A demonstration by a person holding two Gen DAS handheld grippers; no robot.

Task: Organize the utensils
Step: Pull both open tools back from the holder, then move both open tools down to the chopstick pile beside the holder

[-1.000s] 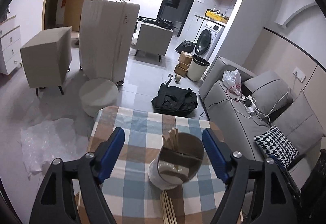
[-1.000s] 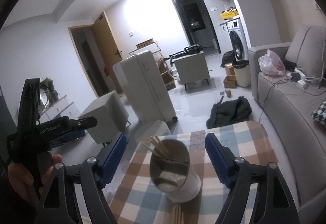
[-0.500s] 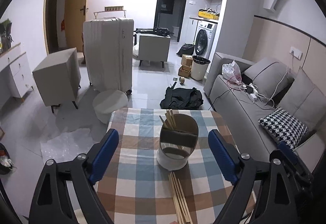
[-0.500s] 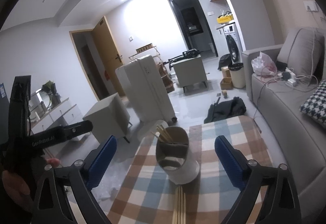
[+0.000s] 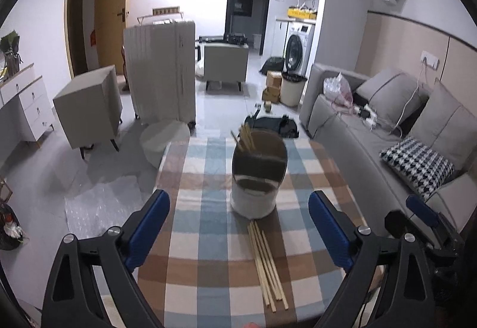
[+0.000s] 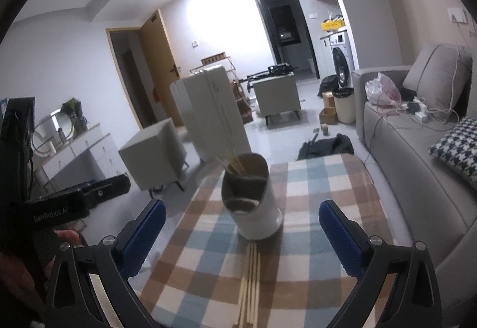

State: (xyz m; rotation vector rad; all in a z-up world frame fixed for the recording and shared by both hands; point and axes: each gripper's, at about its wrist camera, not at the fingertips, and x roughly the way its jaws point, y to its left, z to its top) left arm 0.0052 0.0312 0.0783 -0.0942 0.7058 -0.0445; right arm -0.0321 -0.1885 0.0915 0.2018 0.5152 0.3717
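Observation:
A white utensil holder (image 5: 253,200) (image 6: 259,217) stands upright on the checked tablecloth (image 5: 202,208) (image 6: 322,194). Several chopsticks (image 5: 246,137) (image 6: 234,162) stick out of its back compartment. A loose bundle of chopsticks (image 5: 266,262) (image 6: 250,283) lies flat in front of it. My left gripper (image 5: 238,195) and right gripper (image 6: 242,206) hover short of the holder. The jaws of both are opening, and the blue pads touch nothing. The holder and bundle lie farther off, in line with the gaps.
A grey sofa (image 5: 372,143) with a houndstooth cushion (image 5: 417,162) runs along the table's right. A round stool (image 5: 164,140) and a black bag (image 5: 274,125) sit beyond the far edge, a white suitcase (image 5: 161,71) behind them. A hand (image 6: 18,268) holds the left gripper.
Both grippers have drawn back from the holder and their jaws have spread wider. More of the loose chopsticks on the cloth shows now.

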